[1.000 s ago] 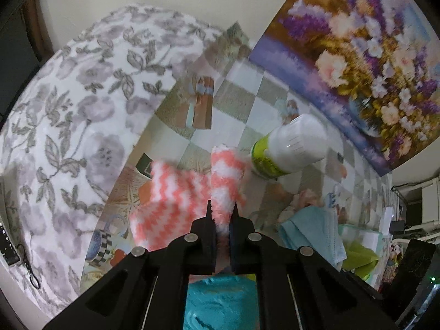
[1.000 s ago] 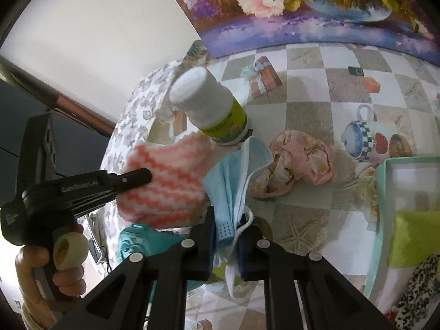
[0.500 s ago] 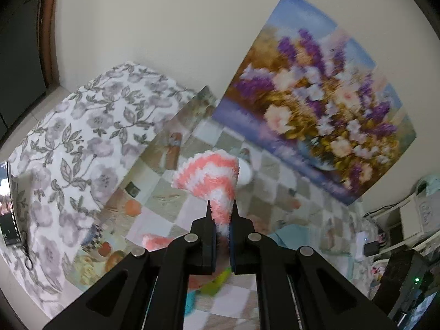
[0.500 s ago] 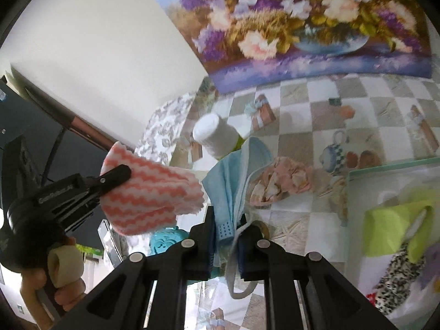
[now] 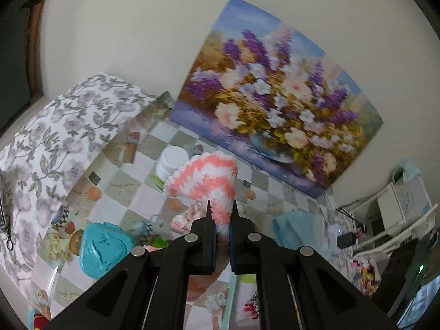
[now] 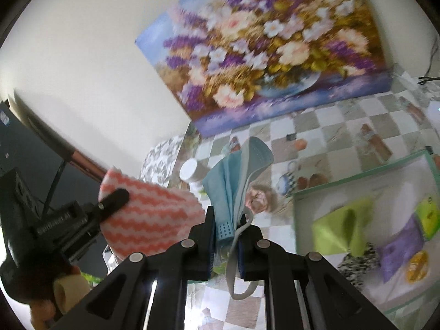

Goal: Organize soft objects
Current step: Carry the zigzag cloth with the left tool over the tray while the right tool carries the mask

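Observation:
My left gripper (image 5: pixel 221 206) is shut on a fluffy cloth with orange and white zigzags (image 5: pixel 209 177), held up above the table. In the right wrist view that cloth (image 6: pixel 154 217) hangs at the left from the left gripper (image 6: pixel 117 196), with a hand below it. My right gripper (image 6: pixel 226 213) is shut on a light blue face mask (image 6: pixel 238 176); its white ear loop dangles between the fingers. A crumpled pink cloth (image 6: pixel 260 196) lies on the checked table below. A pale green tray (image 6: pixel 357 170) at the right holds a lime green cloth (image 6: pixel 341 224) and other soft items.
A white bottle (image 5: pixel 172 162) stands near the table's back. A teal lidded container (image 5: pixel 103 249) sits at the front left. A large flower painting (image 5: pixel 275 101) leans on the wall. A grey floral cloth (image 5: pixel 55 132) covers the surface to the left.
Both grippers have risen from the table with their cloths. The zigzag cloth and the blue mask now hang in the air, and the tray has come further into the right wrist view.

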Available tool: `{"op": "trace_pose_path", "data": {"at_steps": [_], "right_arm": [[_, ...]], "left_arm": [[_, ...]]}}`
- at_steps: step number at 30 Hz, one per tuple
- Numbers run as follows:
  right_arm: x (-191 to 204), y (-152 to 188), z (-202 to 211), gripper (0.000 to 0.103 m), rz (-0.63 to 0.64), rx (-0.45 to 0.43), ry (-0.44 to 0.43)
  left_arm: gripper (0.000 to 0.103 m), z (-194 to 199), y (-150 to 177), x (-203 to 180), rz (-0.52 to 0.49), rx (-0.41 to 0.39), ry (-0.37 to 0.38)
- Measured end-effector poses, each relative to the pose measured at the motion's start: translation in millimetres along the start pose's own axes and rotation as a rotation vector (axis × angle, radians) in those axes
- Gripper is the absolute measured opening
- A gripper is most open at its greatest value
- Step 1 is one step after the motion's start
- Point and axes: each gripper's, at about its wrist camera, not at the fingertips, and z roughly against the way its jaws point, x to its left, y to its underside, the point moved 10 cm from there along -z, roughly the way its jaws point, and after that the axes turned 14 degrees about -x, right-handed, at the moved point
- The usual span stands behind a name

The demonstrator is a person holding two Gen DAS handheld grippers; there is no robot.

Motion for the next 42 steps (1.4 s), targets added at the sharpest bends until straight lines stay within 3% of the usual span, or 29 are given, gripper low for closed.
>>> {"op": "trace_pose_path", "data": {"at_steps": [15,28,35,42], "right_arm": [[-57,-41,63,0.013,-0.056,-0.144,0.089],[-140,-67,124,0.013,-0.158,-0.271,0.225],[-172,-63,131,0.013,-0.185,-0.275,0.287],[-184,-52,112,0.013,-0.174,-0.218,0.315]], "left_arm": [[0.007,17,32,-67,-0.113,0.034,0.110],[0.007,15,86,-131,-0.219,0.137,0.208],[0.007,-2,114,-141,-0.255,0.199,0.210],[0.007,-26,132,-132,-0.256,0.241,0.170]]}}
